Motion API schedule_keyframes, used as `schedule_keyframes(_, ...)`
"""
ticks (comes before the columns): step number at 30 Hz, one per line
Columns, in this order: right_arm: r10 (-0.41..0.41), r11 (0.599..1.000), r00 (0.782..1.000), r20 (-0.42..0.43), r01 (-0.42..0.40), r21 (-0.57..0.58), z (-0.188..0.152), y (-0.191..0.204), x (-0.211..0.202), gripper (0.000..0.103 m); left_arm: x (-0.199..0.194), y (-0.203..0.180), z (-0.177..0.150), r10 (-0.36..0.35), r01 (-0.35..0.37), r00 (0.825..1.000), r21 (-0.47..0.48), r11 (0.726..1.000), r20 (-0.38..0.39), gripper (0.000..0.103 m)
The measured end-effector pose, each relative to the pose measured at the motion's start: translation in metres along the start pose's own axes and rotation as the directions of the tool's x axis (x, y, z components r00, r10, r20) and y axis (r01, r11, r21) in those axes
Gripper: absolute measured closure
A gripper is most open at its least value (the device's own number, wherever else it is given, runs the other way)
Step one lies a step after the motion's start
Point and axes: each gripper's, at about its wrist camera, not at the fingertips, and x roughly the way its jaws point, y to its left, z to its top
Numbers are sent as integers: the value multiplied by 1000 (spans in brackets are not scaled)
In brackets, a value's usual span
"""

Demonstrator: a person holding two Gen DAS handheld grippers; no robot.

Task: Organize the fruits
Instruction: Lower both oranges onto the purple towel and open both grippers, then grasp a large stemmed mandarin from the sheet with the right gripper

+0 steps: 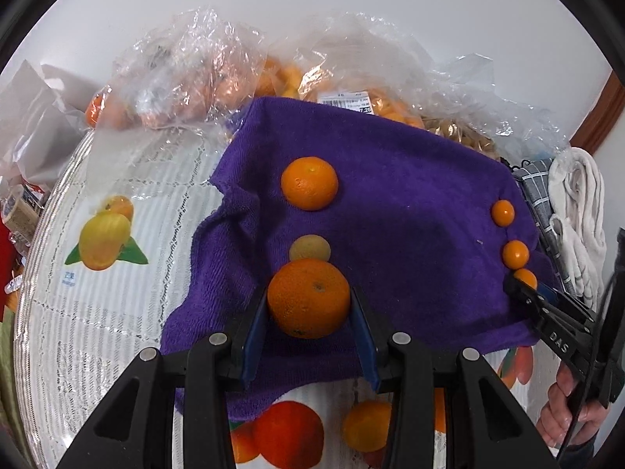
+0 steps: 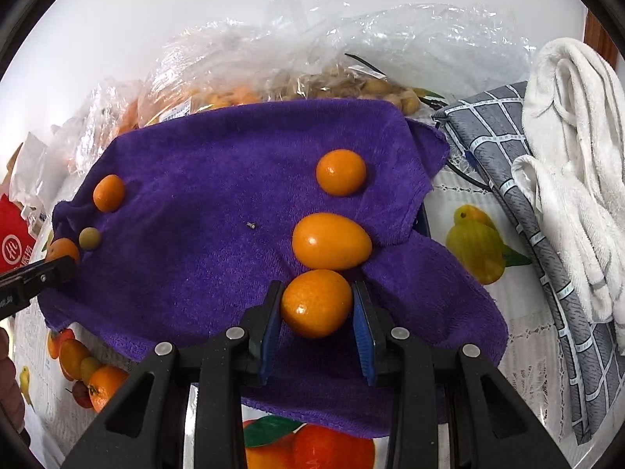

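Observation:
A purple towel [image 1: 410,203] is spread on the table. In the left wrist view my left gripper [image 1: 308,293] is shut on a mandarin [image 1: 308,305], low over the towel's near left part. Just beyond it lie a small greenish-brown round fruit [image 1: 309,248] and a second mandarin [image 1: 309,183]. In the right wrist view my right gripper [image 2: 317,289] is shut on a kumquat [image 2: 316,305] at the towel's near right. Two more kumquats [image 2: 332,240] [image 2: 341,172] lie in a line beyond it. Each gripper shows at the edge of the other's view, the right gripper [image 1: 517,285] and the left gripper [image 2: 62,265].
Clear plastic bags of orange fruit [image 1: 187,78] and pale brown fruit [image 2: 351,86] crowd the back edge of the towel. A grey checked cloth [image 2: 519,179] and white towel [image 2: 574,148] lie at the right. The tablecloth [image 1: 117,293] has printed fruit pictures. A hand [image 1: 566,410] holds the right gripper.

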Motion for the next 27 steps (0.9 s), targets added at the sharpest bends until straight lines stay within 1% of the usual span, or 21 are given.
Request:
schedule_keyframes(2, -1, 1000, 1000, 1, 1, -1, -1, 0, -2, 66, 5, -1, 1, -3, 3, 1000, -2, 1000, -6, 64)
schedule_keyframes(4, 2, 1000, 1000, 5, -2, -9, -2, 2, -5, 55, 8, -2, 3, -3, 3, 1000, 2, 1000, 0, 64)
schedule_keyframes(7, -9, 1000, 1000, 19, 9, -26, -4, 5, -14, 47, 12, -1, 6, 0, 0, 1000, 0, 1000, -1, 64)
schedule_keyframes(10, -18, 999, 999, 42, 19, -28, -7, 7, -25, 42, 15, 1, 10, -2, 2, 1000, -12, 1000, 4, 64)
schedule_keyframes(15, -21, 999, 999, 49, 22, -24, -14, 12, -37, 41, 12, 4, 13, -13, 13, 1000, -30, 999, 5, 62)
schedule_keyframes(17, -18, 999, 998, 56, 19, -26, -17, 16, -43, 41, 2, 6, 11, -18, 18, 1000, -29, 999, 21, 58)
schedule_keyframes(19, -7, 999, 998, 67, 9, -32, -21, 22, -50, 41, -7, 8, 9, -41, 42, 999, -25, 999, 33, 54)
schedule_keyframes(21, 5, 999, 998, 64, -2, -44, -24, 31, -54, 41, -18, 10, 5, -23, 24, 999, -21, 1000, 43, 49)
schedule_keyframes(23, 16, 998, 998, 66, -12, -64, -30, 42, -59, 41, -33, 15, -1, -54, 55, 997, -13, 998, 60, 49)
schedule_keyframes(25, 26, 997, 997, 68, -21, -79, -35, 52, -63, 41, -43, 18, -7, -28, 28, 997, -10, 1000, 78, 44)
schedule_keyframes(27, 54, 995, 996, 65, -48, -89, -41, 64, -66, 42, -55, 25, -13, 7, -7, 994, 4, 1000, 106, 44)
